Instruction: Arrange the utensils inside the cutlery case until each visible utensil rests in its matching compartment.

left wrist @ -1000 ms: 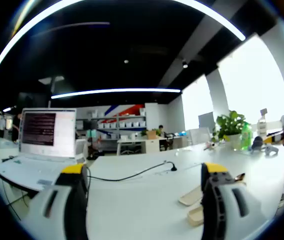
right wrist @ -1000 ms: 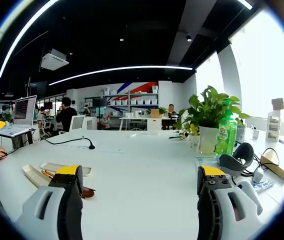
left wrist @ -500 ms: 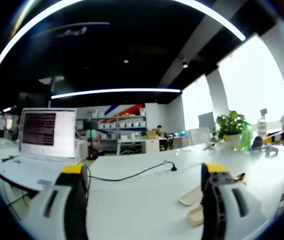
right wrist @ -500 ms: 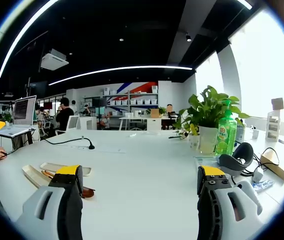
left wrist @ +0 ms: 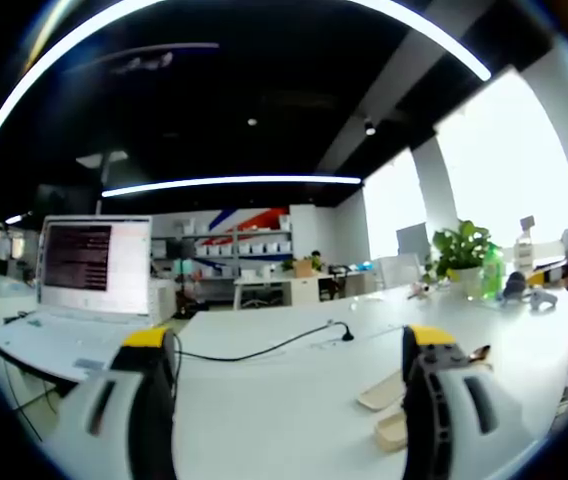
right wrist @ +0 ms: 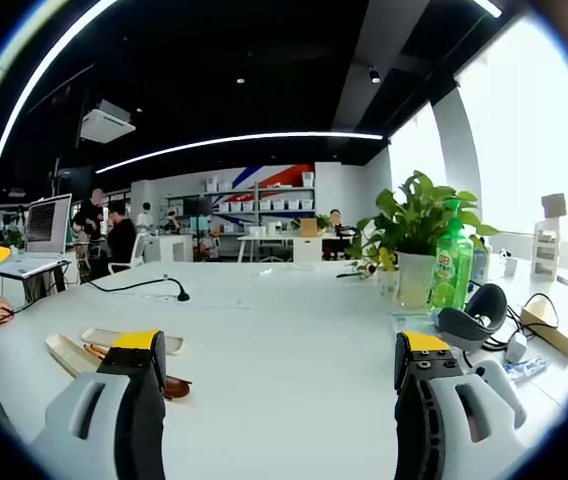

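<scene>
While both tools hang level above the broad white tabletop [right wrist: 284,360], nothing of the task is in hand: the left gripper [left wrist: 289,395] has its 2 yellow-tipped grey jaws spread wide with bare table between them, and the right gripper [right wrist: 276,400] stands the same, parted and empty. The shallow beige cutlery case [right wrist: 67,352] lies low at the left of the right gripper view, a flat pale lid or tray [right wrist: 129,337] just beyond it and a brown wooden spoon [right wrist: 169,384] touching or just beside the case, half hidden behind the left jaw. In the left gripper view the same beige case pieces [left wrist: 382,393] sit low right, close against the right jaw. So the case lies between the 2 grippers, its long axis running roughly away from them; which gripper is nearer I cannot tell. The next move likely calls for turning inward and down.
</scene>
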A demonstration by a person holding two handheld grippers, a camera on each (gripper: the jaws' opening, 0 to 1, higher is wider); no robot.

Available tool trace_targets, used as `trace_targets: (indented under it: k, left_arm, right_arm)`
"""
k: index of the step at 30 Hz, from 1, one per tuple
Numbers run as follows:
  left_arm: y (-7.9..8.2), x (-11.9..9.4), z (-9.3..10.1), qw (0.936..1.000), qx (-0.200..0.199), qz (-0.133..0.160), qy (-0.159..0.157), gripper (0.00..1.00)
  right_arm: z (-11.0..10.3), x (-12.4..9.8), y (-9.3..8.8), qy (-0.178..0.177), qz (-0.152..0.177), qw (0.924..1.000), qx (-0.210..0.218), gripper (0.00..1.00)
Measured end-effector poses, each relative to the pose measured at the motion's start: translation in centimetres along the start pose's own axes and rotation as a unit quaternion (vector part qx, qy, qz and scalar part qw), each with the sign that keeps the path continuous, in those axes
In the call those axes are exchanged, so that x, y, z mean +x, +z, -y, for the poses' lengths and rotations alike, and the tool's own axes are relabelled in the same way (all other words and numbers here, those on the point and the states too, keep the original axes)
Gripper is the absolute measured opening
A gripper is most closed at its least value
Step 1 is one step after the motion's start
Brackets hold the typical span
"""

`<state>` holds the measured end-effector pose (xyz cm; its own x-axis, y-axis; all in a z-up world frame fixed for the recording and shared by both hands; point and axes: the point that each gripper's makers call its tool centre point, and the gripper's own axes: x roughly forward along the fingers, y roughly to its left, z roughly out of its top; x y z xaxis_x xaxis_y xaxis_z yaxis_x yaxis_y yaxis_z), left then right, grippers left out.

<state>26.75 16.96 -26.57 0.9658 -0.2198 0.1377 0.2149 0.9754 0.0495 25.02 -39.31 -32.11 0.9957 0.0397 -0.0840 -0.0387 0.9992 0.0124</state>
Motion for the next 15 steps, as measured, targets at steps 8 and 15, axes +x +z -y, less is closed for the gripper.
trace_targets:
  k: [8,15]
  left_arm:
    - [0.2,0.1,0.3,0.9999,0.009,0.008,-0.004,1.0]
    - [0.0,0.4,0.8,0.9998,0.014,0.006,-0.012,1.0]
  right_arm:
    - [-0.9,0.0,0.8,0.011,0.024,0.9996,0.01,0.99]
    - [-0.9,-0.3,1.7,0.016,0.048,0.9984,0.024,0.99]
